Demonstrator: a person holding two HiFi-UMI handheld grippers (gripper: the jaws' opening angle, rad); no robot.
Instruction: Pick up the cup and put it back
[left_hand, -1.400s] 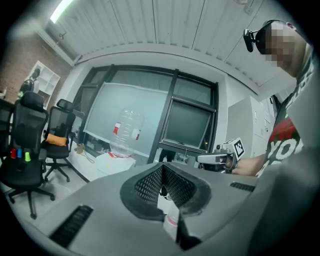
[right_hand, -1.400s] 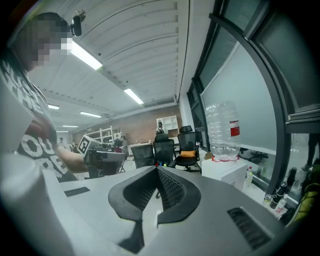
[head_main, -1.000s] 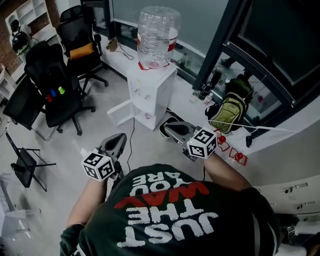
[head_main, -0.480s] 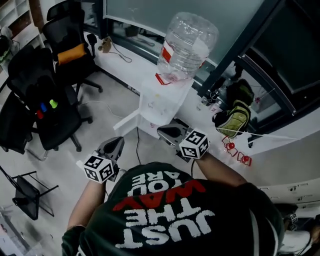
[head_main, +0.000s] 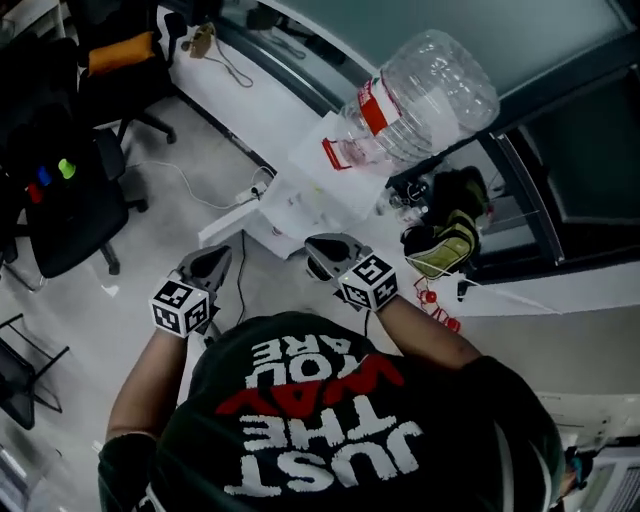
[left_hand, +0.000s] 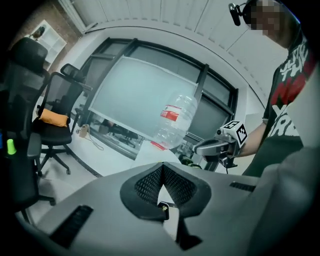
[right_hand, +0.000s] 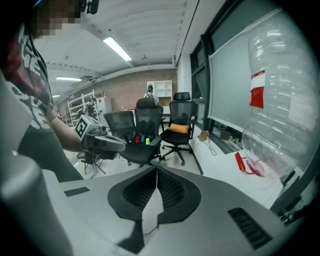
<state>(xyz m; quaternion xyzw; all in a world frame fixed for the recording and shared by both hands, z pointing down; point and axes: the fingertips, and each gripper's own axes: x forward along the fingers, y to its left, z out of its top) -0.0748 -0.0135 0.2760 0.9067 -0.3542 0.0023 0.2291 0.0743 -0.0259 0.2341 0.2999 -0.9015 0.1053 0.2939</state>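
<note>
- Head view is showing no cup, and neither gripper view is showing one; we are judging the step in hand to be a search.
- Left gripper (head_main: 212, 260) and right gripper (head_main: 318, 247): we are holding both with jaws pressed together, gripping nothing.
- Water dispenser (head_main: 320, 185) under the bottle (head_main: 425, 95): we are advising a look there first, opening the jaws before reaching.

a large clear water bottle (head_main: 425, 90) with a red label sits upside down on a white dispenser (head_main: 315, 190). just right of it lies a green-and-black backpack (head_main: 443, 240). to the left, black office chairs (head_main: 60, 205) stand on the grey floor (head_main: 180, 150); one carries an orange cushion (head_main: 120, 52).
</note>
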